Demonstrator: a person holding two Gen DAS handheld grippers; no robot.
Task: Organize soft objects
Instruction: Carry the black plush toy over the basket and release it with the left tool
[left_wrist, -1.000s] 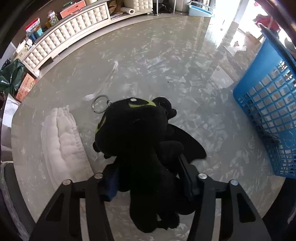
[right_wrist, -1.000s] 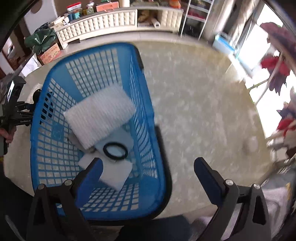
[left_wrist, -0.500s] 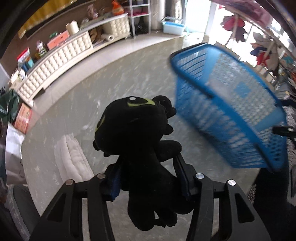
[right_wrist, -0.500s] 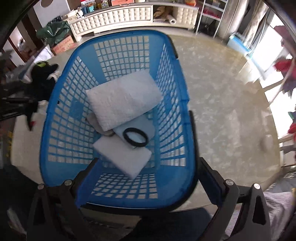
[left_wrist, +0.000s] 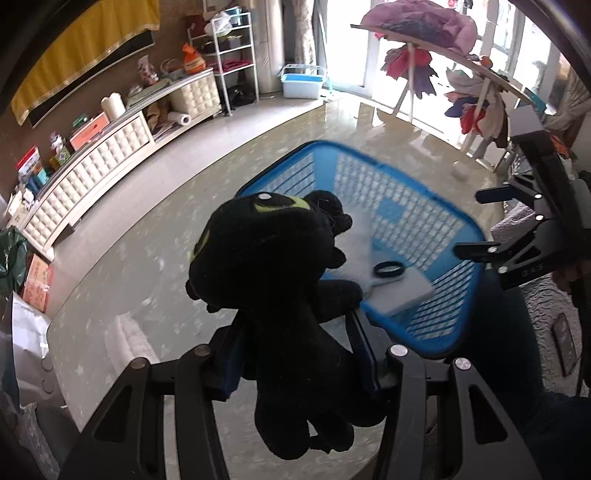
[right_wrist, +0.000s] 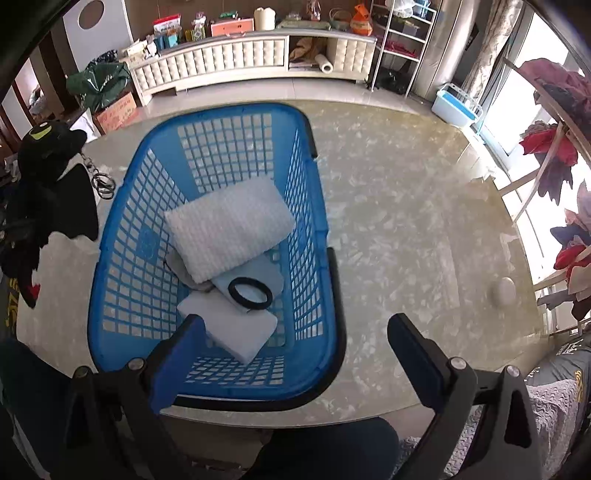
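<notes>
My left gripper is shut on a black plush dragon with green eyes and holds it in the air just left of the blue basket. The plush with its key ring also shows at the left of the right wrist view. The blue basket stands on the marble table and holds a white folded towel, a white sponge and a black ring. My right gripper is open and empty above the basket's near rim.
A white folded cloth lies on the marble table left of the plush. A small white object sits near the table's right edge. A clothes rack stands at the right, a white cabinet at the back.
My left gripper has lifted the plush off the table and swung it right towards the basket. The right gripper has shifted so the basket sits centred under it.
</notes>
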